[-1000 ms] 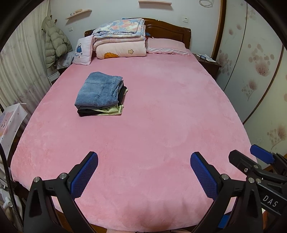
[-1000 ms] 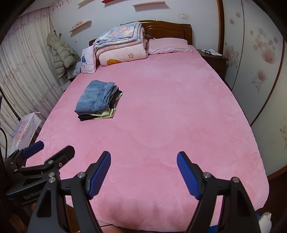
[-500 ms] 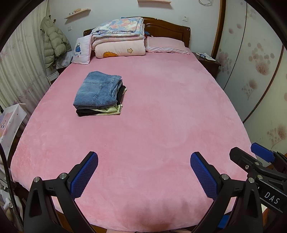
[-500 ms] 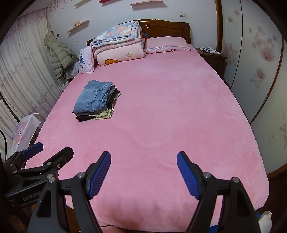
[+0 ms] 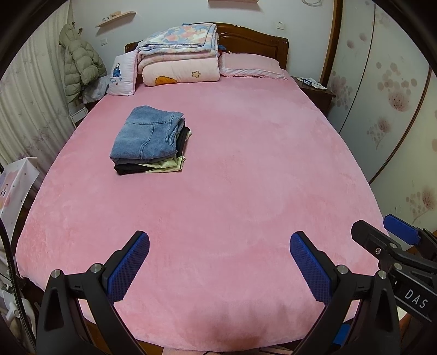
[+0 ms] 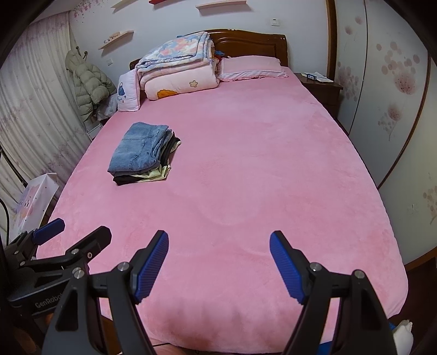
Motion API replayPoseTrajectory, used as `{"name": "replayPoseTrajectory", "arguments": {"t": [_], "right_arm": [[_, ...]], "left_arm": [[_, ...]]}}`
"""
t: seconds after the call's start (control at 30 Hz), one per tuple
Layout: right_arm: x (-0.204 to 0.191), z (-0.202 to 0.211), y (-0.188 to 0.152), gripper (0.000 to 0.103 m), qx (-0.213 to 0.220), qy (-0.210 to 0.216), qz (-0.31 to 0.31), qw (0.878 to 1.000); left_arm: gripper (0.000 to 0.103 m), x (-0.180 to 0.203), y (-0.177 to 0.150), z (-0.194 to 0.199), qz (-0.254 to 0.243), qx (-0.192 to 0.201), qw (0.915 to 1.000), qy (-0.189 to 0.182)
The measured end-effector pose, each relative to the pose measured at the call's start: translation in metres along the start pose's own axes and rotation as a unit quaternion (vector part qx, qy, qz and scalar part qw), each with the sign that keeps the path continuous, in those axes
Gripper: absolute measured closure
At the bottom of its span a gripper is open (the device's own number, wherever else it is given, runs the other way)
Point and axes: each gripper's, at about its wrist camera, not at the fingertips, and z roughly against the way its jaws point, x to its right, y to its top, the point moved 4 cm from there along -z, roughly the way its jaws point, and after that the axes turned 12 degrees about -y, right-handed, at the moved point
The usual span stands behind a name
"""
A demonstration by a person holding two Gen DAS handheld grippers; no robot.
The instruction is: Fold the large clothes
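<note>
On the bed [image 5: 245,169], folded clothes [image 5: 148,140] lie stacked far-left. Left tool [image 5: 218,263] and right tool [image 6: 218,263] hover spread, empty; fetch the next garment and lay it flat.

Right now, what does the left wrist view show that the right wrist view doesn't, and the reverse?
Only the left wrist view shows the right gripper from the side, at its right edge, and its own open left gripper head-on. Only the right wrist view shows the left gripper from the side, at its left edge, plus a red wall shelf. Both share the pink bed, the folded clothes stack topped with jeans, the folded quilts and the hanging puffer jacket.
</note>
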Motion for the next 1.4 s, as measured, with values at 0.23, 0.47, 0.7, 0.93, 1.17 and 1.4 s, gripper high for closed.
{"name": "replayPoseTrajectory", "arguments": {"t": [0.23,0.47,0.7,0.93,1.17,1.4], "right_arm": [[0.001,0.001,-0.002,0.023,-0.001,-0.003,-0.001,1.0],[0.002,0.002,-0.003,0.022,-0.001,-0.003,-0.001,1.0],[0.001,0.003,-0.004,0.022,-0.001,-0.003,0.0,1.0],[-0.001,0.005,-0.005,0.022,0.001,-0.001,0.0,1.0],[0.0,0.011,-0.008,0.022,0.004,-0.002,-0.004,1.0],[0.003,0.015,-0.009,0.022,0.006,0.0,-0.006,1.0]], "left_arm": [[0.001,-0.002,-0.001,0.0,0.002,-0.001,1.0,0.0],[0.001,-0.002,-0.003,0.0,0.002,-0.002,1.0,0.001],[0.001,-0.001,-0.006,0.001,0.003,-0.002,1.0,0.004],[0.001,0.001,-0.01,0.004,0.003,0.002,1.0,0.003],[0.001,0.004,-0.012,0.008,0.0,0.006,0.9999,-0.01],[0.001,0.006,-0.016,0.008,-0.005,-0.003,1.0,-0.002]]}}
